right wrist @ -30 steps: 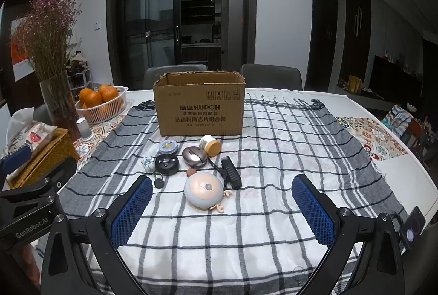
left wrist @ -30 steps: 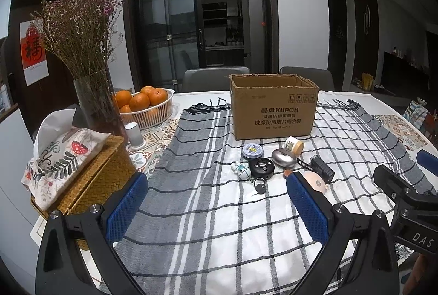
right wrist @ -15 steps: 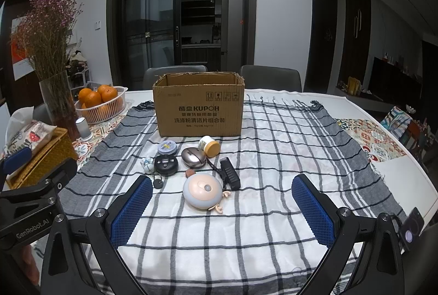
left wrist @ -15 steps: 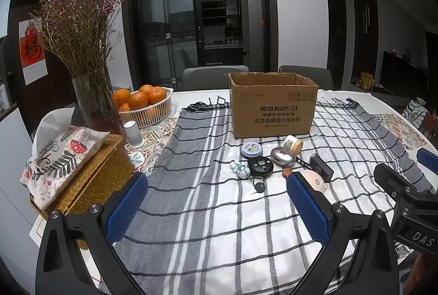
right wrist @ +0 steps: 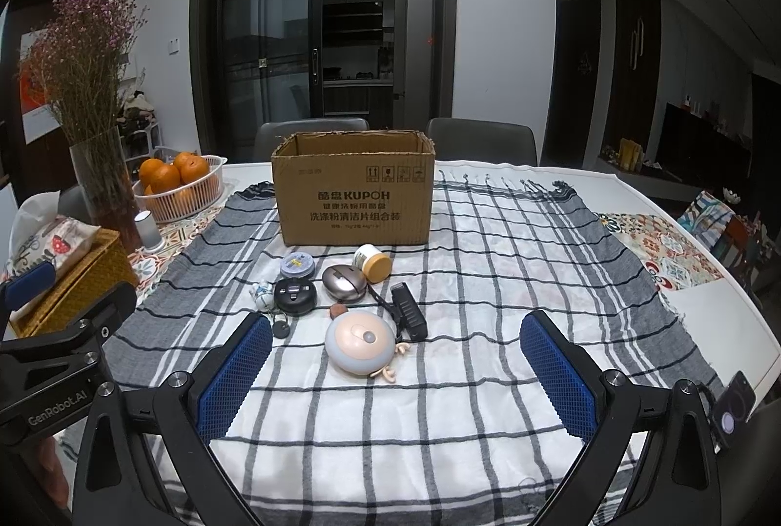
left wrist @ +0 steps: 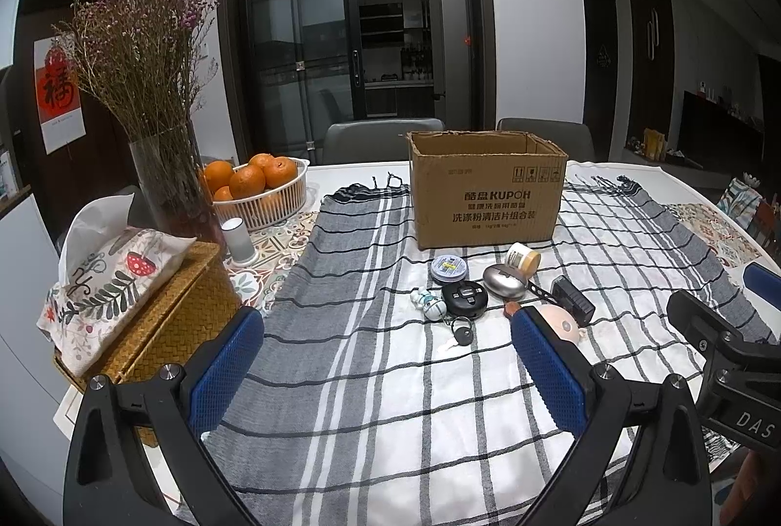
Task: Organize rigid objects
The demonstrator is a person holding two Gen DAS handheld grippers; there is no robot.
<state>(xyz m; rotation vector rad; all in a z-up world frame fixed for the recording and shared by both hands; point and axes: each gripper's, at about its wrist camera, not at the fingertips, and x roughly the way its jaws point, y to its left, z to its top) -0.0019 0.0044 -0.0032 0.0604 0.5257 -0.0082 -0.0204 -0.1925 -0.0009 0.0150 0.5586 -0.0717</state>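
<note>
Both the left gripper (left wrist: 385,360) and right gripper (right wrist: 395,362) gape wide, empty; the round pink gadget (right wrist: 359,343), mid-cloth, probably light, smooth plastic, wants gripping across its rim.

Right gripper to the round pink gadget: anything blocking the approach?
Nothing visible. The right gripper is open, with only bare checked cloth between it and the round pink gadget. The black adapter sits close at the gadget's right; a small brown piece lies just behind.
</note>
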